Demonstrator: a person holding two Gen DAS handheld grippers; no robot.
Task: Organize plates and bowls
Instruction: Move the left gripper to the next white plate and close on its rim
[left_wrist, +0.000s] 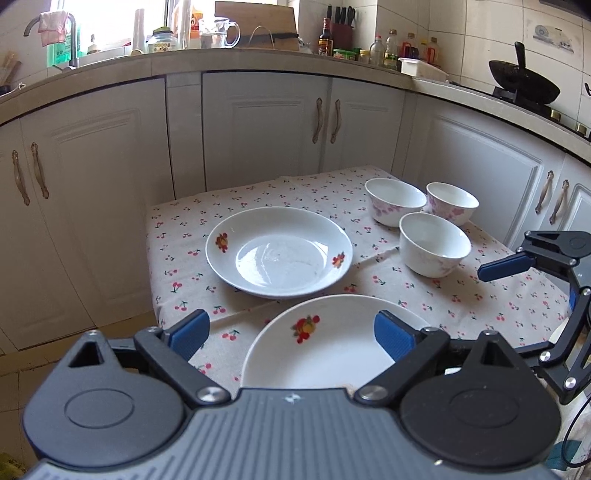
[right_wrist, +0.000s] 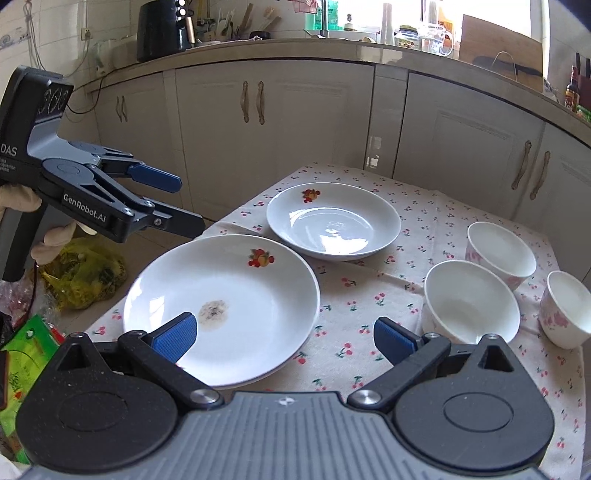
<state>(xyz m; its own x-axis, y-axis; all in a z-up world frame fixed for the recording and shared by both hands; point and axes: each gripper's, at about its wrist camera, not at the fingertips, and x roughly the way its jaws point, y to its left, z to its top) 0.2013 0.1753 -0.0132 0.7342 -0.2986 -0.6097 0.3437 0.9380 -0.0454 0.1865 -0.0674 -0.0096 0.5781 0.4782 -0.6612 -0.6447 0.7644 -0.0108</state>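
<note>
On the cherry-print cloth (right_wrist: 369, 295) lie two white plates — the near plate (right_wrist: 221, 310), stained, and the far plate (right_wrist: 332, 221) just behind it. Three bowls (right_wrist: 469, 299) cluster right of the near plate. The left gripper (left_wrist: 291, 332) and right gripper (right_wrist: 284, 336) hover over the near plate — jaws apart, empty.

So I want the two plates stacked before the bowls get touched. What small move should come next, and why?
Probably bring the left gripper down onto the rim of the near plate. Its jaws stand open and empty just above that rim, and the far plate lies bare and ready to take it. The right gripper is open too, with nothing held. The three bowls sit apart at the side.
</note>
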